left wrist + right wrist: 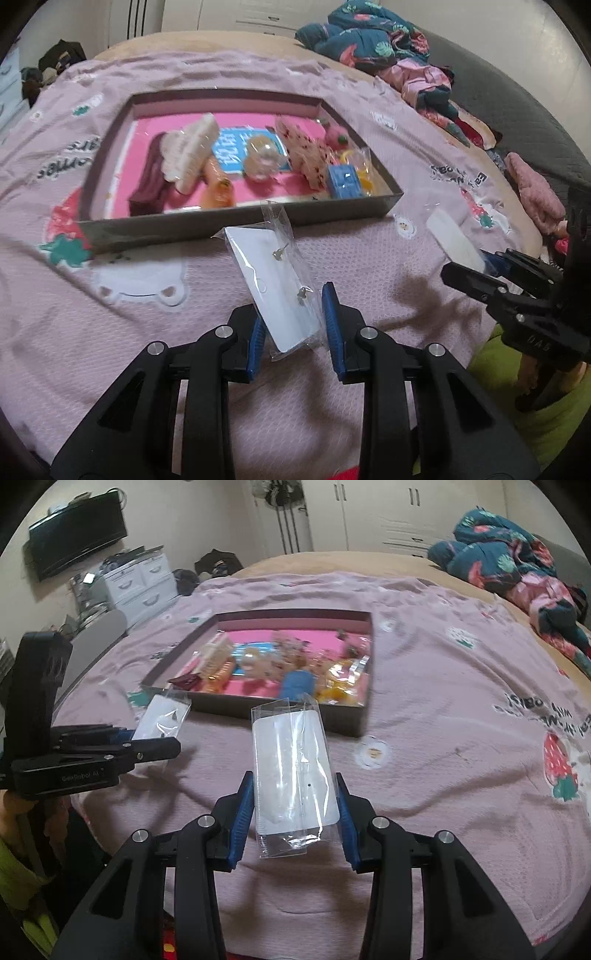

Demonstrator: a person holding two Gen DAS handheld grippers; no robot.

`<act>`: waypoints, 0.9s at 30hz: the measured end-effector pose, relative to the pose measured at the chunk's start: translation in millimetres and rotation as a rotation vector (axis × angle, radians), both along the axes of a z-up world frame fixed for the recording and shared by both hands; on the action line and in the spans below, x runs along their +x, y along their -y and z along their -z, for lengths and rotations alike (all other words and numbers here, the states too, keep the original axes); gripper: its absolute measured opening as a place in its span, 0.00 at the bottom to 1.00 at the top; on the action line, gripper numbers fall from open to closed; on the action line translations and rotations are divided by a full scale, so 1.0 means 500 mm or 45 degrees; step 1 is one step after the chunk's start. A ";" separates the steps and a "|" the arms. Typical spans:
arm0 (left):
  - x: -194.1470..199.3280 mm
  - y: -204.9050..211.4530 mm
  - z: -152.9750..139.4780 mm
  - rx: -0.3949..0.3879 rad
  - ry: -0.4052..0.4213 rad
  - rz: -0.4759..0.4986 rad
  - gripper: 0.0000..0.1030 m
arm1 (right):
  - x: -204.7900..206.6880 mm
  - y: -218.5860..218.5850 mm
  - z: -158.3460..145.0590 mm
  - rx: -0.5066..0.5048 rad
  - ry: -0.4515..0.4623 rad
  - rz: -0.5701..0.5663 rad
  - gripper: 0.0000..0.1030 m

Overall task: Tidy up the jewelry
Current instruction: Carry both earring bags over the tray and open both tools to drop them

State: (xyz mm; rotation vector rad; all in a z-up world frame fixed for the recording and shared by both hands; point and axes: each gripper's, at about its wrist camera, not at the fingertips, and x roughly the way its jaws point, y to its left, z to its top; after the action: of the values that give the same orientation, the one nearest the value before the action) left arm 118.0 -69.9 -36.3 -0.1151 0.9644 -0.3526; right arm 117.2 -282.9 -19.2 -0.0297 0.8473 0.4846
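Note:
My left gripper [295,325] is shut on a clear bag holding a white card with small earrings [273,280], lifted just in front of the grey box. That shallow grey box [221,225] has a pink floor and holds several hair clips, scrunchies and small packets. In the right wrist view my right gripper [295,805] is shut on a second clear sleeve with a plain white card [295,768], raised before the box [221,707]. The left gripper [147,746] shows at the left there with its earring card [162,716]. The right gripper [491,284] shows at the right edge of the left wrist view.
A pink printed blanket [443,701] covers the bed under the box. Crumpled clothes [517,565] lie at the far right. White drawers [140,583] and a wall TV [77,531] stand beyond the bed's left side. Green fabric [517,406] lies at the near right.

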 end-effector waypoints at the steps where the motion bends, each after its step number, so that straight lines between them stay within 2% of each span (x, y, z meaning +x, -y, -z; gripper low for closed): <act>1: -0.006 -0.007 -0.005 -0.004 0.007 -0.003 0.20 | -0.004 -0.013 -0.004 -0.003 0.005 -0.019 0.39; 13: -0.038 -0.093 -0.049 -0.034 0.071 -0.107 0.20 | -0.020 -0.103 -0.035 -0.026 0.057 -0.125 0.39; 27: -0.039 -0.161 -0.092 -0.062 0.135 -0.193 0.20 | -0.001 -0.118 -0.080 0.037 0.113 -0.109 0.39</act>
State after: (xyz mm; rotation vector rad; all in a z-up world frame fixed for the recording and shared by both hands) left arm 98.5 10.8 9.5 -0.2108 0.8371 -0.2402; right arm 116.7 -224.1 20.8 -0.0602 0.7544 0.5718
